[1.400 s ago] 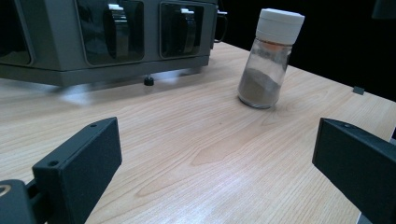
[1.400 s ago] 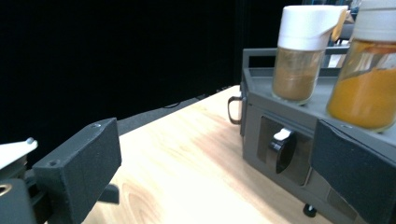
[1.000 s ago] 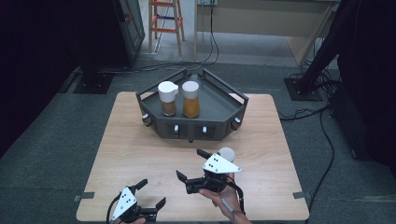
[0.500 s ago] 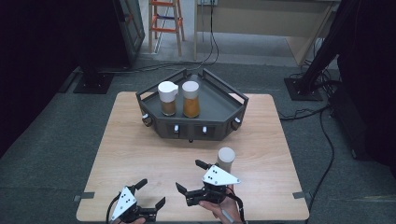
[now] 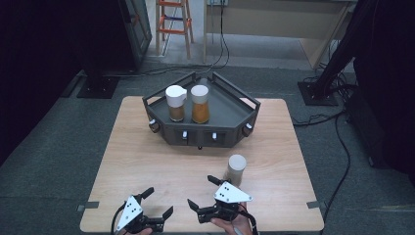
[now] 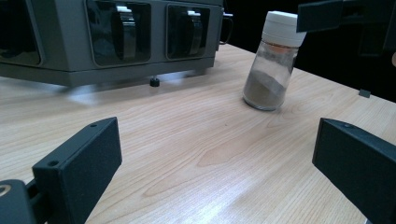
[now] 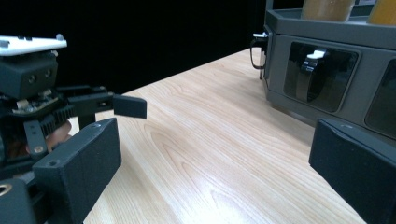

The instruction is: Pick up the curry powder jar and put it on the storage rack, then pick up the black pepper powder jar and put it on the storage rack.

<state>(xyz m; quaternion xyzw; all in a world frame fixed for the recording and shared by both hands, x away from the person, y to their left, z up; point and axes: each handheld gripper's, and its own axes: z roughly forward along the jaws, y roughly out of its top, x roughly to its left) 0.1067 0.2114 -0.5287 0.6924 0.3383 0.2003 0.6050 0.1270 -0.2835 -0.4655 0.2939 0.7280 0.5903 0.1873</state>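
Nearest the person, at the front edge of the bench [image 5: 147, 161], the left tongs [image 5: 155, 204] sit low with both jaws spread wide and nothing between them; in the left gripper view the bare wood runs clear between the two black pads. Just to their right the right tongs [image 5: 202, 192] are likewise spread wide and empty, turned so that the right gripper view looks across the bench at the left tongs and at the front wall of the grey tray [image 7: 327, 70]. Just beyond the right tongs stands the spice jar [image 5: 236, 169], upright on the wood with its pale cap on, apart from both tools; the left gripper view shows it [image 6: 273, 63] part-filled with grey-brown powder. Farther back the tray [image 5: 230, 105] carries two more capped jars [image 5: 188, 104] of orange-brown powder, standing side by side in its left half, the right half free. As I read it, the work in hand is gathering the jars into the tray, and this is the moment ahead of the pick-up: neither tool has the loose jar. The next move would call for the right tongs to swing toward the jar, straddle its glass body below the cap, close squarely so that it stays upright, then lift it over the tray's rail.
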